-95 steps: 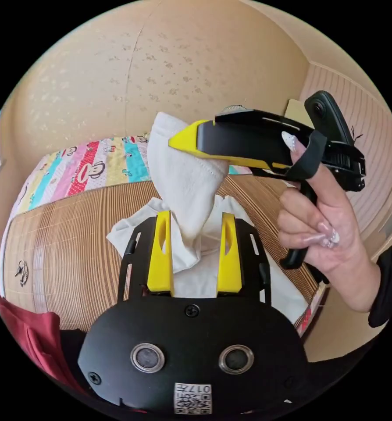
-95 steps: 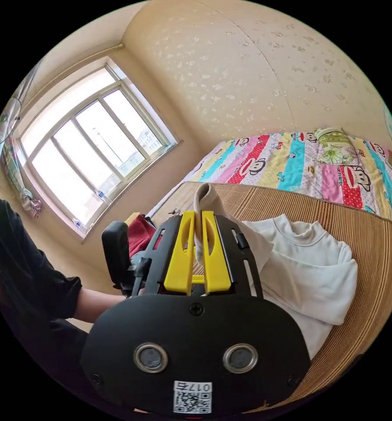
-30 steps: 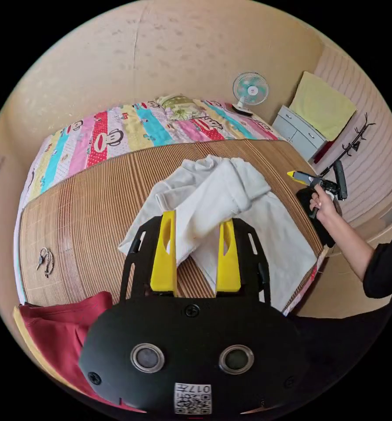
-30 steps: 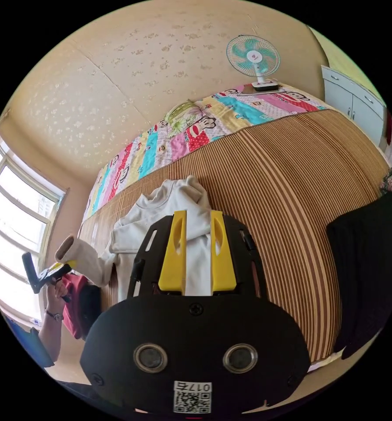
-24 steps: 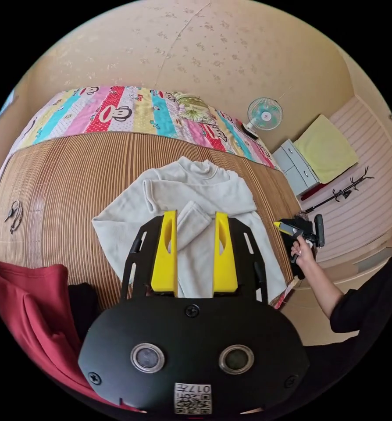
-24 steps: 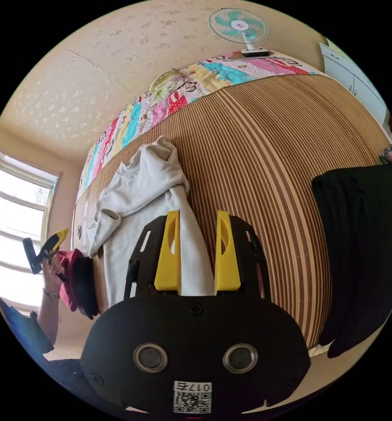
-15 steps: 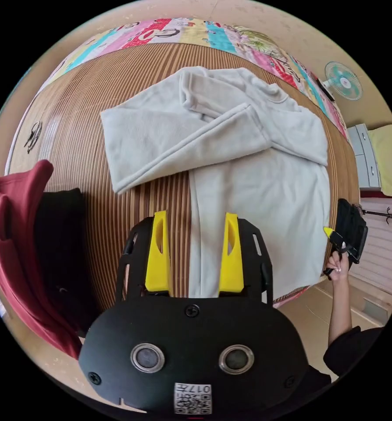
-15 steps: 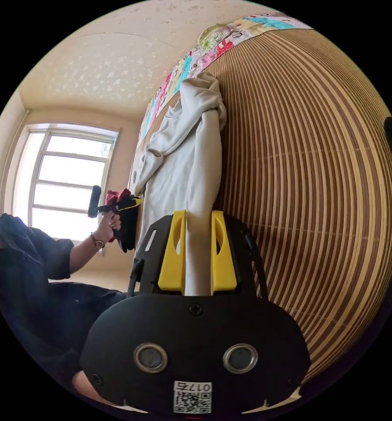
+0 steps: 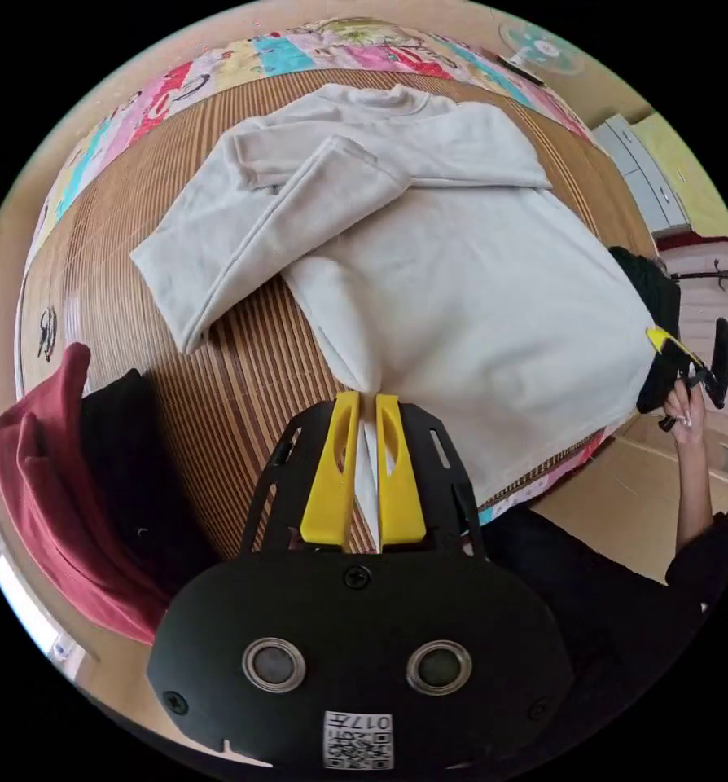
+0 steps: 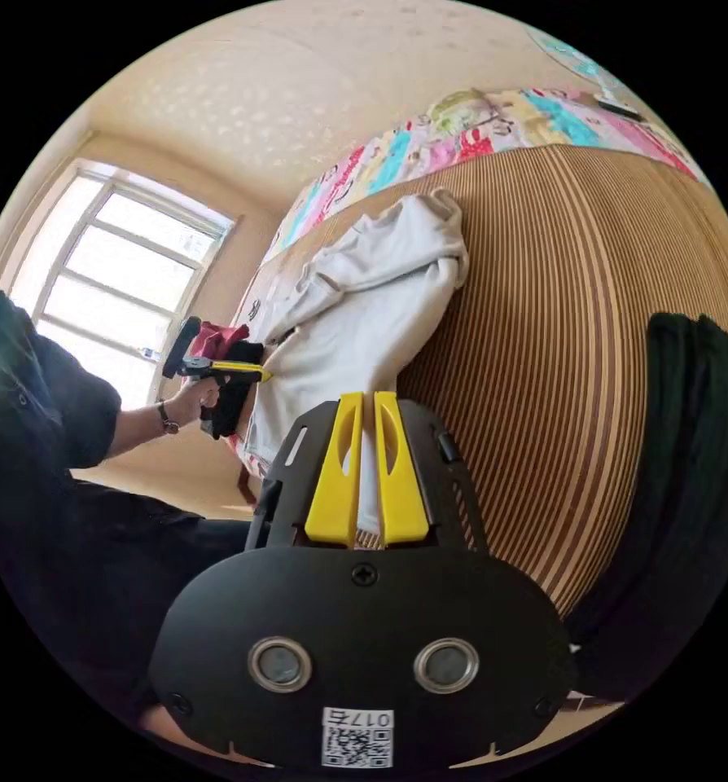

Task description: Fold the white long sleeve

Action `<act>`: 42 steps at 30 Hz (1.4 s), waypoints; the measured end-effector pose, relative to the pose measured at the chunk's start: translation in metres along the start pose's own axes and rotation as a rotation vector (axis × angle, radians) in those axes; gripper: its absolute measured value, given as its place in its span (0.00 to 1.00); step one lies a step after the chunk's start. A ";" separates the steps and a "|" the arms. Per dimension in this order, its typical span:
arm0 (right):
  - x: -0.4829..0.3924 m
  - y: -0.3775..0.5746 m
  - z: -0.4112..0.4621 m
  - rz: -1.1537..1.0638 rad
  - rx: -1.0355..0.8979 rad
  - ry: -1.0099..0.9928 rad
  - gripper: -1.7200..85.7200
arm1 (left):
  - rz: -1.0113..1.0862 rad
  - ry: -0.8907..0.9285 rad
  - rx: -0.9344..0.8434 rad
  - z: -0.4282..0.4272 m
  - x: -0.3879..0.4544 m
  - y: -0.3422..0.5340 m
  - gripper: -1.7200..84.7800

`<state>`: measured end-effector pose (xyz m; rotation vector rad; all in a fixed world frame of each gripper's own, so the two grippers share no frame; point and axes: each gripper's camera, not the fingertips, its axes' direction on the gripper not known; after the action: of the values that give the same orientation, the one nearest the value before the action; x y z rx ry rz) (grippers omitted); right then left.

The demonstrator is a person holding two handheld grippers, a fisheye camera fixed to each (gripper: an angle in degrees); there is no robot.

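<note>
The white long sleeve [image 9: 453, 269] lies flat on the bamboo mat [image 9: 250, 358], collar away from me and both sleeves [image 9: 250, 236] crossed over the chest. My left gripper [image 9: 367, 399] is shut on the near hem corner, with white cloth pinched between its yellow jaws. My right gripper [image 10: 368, 397] is shut on the other hem corner of the same shirt [image 10: 356, 318]. In the left gripper view, a hand holds the right gripper [image 9: 683, 357] at the shirt's far hem corner. In the right gripper view, the left gripper [image 10: 217, 368] is at the bed's edge.
A red garment [image 9: 30, 489] and a black one [image 9: 128, 481] are piled at the mat's left end. Another black garment [image 10: 690, 456] lies at the right end. Keys [image 9: 46, 322] rest on the mat. A striped quilt [image 9: 177, 77] lies behind and a window [image 10: 111, 261] is to the left.
The sleeves were laid across the chest and let go. Both grippers then dropped to the hem. The left jaws, open around the corner half a second ago, are now shut on it.
</note>
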<state>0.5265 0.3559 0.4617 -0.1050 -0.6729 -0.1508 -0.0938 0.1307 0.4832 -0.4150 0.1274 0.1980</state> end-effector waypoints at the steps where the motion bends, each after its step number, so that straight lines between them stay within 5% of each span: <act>1: -0.012 0.004 0.007 -0.023 -0.054 0.027 0.06 | -0.038 -0.004 0.013 -0.001 -0.010 0.003 0.07; 4: 0.012 0.031 0.070 0.122 -0.328 -0.056 0.07 | -0.165 0.121 -0.128 0.039 -0.049 0.010 0.07; 12: 0.090 0.062 0.064 0.399 -0.156 -0.244 0.13 | -0.104 0.109 -0.129 0.058 -0.050 0.016 0.13; 17: 0.094 0.039 0.114 0.274 -0.409 -0.400 0.09 | -0.040 0.138 -0.216 0.063 -0.047 -0.001 0.08; 21: 0.091 0.011 0.033 0.196 -0.107 -0.581 0.06 | 0.131 0.164 -0.160 0.014 -0.065 -0.006 0.07; 24: 0.092 0.026 -0.013 0.175 0.057 -0.624 0.06 | 0.016 0.187 -0.209 0.017 -0.090 0.006 0.07; 28: 0.104 0.060 0.066 0.385 -0.456 -0.362 0.05 | -0.102 0.095 -0.322 0.053 -0.090 0.019 0.08; 30: 0.104 0.065 0.079 0.420 -0.481 -0.424 0.05 | -0.166 0.023 -0.269 0.048 -0.091 0.026 0.10; 34: 0.112 0.063 0.046 0.465 -0.228 -0.436 0.06 | -0.201 -0.020 -0.081 0.000 -0.085 0.026 0.12; 38: 0.123 0.066 0.019 0.456 -0.016 -0.395 0.09 | 0.020 -0.031 0.139 -0.062 -0.037 -0.018 0.12; 42: 0.119 0.061 0.040 0.322 -0.142 -0.312 0.13 | 0.366 0.169 0.149 -0.052 0.027 -0.099 0.12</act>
<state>0.6044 0.4091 0.5639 -0.3763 -0.9455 0.1315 -0.0506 0.0247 0.4704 -0.2563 0.3830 0.5107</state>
